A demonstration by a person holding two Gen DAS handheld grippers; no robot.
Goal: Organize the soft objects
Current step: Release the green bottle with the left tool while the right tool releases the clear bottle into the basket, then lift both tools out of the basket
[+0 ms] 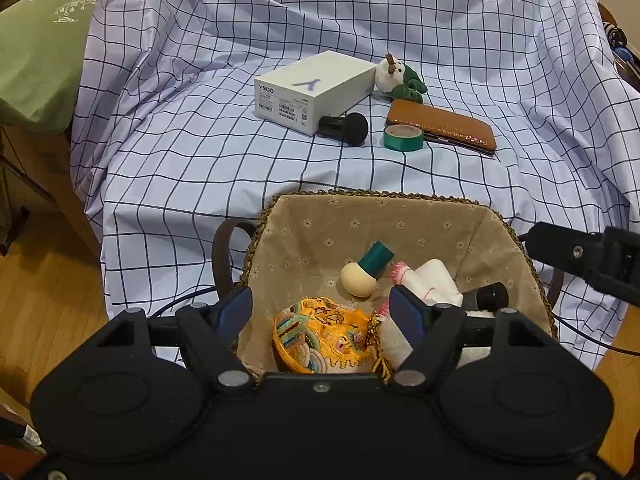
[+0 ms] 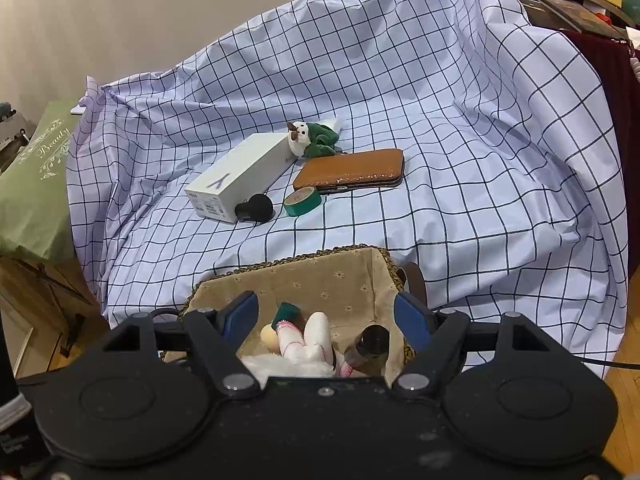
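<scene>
Left gripper (image 1: 324, 312) and right gripper (image 2: 326, 320): jaws apart, nothing held, both poised over the lined wicker basket (image 1: 400, 208) at lower centre. Basket contents: embroidered yellow pouch (image 1: 324, 340), makeup sponge (image 1: 360, 276) with green handle, white rolled cloth (image 1: 432, 280), dark bottle (image 1: 488, 296). Judged mostly sorted. The plush snowman (image 1: 396, 76) remains on the checked cloth (image 1: 200, 160), upper centre, beside a white box (image 1: 312, 88) marked "Y500". Green bag (image 1: 40, 40), upper left, reads "Beauty"
</scene>
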